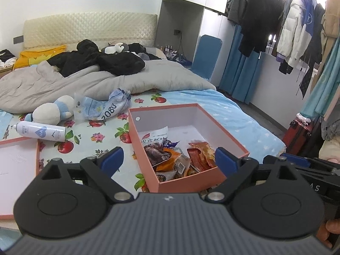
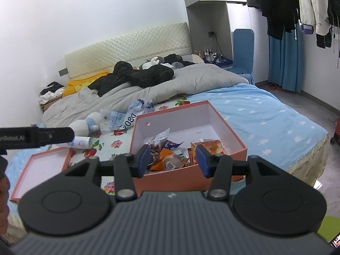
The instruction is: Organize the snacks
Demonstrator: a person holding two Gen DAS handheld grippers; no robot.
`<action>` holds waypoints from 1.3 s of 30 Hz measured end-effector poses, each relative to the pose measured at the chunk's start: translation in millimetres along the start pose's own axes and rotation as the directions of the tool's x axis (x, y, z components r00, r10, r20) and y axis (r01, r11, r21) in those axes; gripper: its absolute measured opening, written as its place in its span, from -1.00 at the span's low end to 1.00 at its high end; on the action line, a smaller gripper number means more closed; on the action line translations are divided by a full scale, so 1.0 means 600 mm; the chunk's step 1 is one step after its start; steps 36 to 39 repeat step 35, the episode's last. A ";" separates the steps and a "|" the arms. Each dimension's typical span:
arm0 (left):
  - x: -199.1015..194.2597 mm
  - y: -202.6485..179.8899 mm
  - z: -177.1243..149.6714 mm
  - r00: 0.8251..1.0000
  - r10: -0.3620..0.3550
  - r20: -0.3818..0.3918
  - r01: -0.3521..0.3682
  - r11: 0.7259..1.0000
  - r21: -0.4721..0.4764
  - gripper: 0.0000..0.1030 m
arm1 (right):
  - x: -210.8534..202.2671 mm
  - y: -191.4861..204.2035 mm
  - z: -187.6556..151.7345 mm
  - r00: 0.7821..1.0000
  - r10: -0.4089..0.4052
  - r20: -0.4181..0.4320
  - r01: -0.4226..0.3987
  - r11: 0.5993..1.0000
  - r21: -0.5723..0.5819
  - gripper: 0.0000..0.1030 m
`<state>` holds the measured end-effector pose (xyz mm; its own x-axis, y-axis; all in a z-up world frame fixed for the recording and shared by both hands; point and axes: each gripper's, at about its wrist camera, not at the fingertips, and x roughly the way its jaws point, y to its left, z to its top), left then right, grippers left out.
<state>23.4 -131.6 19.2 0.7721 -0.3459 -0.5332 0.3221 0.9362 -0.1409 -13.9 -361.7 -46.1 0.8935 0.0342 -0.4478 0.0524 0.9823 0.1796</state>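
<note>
An open pink box [image 1: 221,127] with a white inside sits on the bed and holds several snack packets [image 1: 170,157], orange, red and white. It also shows in the right wrist view [image 2: 231,133] with the snack packets [image 2: 172,159]. My left gripper [image 1: 169,160] is open and empty, held in front of the box's near corner. My right gripper [image 2: 173,159] is open and empty, just before the box's near wall. The left gripper's body pokes in at the left of the right wrist view [image 2: 36,137].
The box lid [image 1: 14,165] lies upside down at the left [image 2: 42,167]. A white spray can [image 1: 40,131], a plush toy [image 1: 53,110] and crumpled plastic bags [image 1: 106,106] lie behind. A grey duvet [image 1: 106,80] covers the far bed. A red suitcase [image 1: 299,131] stands on the floor.
</note>
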 end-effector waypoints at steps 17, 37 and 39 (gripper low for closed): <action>0.006 0.005 -0.009 0.999 0.033 -0.032 -0.032 0.999 0.014 0.99 | 0.003 -0.010 -0.004 0.999 -0.040 0.018 0.040 0.999 0.005 1.00; 0.020 -0.007 -0.007 0.999 0.040 -0.031 -0.039 0.999 0.022 0.99 | 0.000 -0.009 -0.005 0.999 -0.039 0.018 0.039 0.999 0.012 1.00; 0.020 -0.007 -0.007 0.999 0.040 -0.031 -0.039 0.999 0.022 0.99 | 0.000 -0.009 -0.005 0.999 -0.039 0.018 0.039 0.999 0.012 1.00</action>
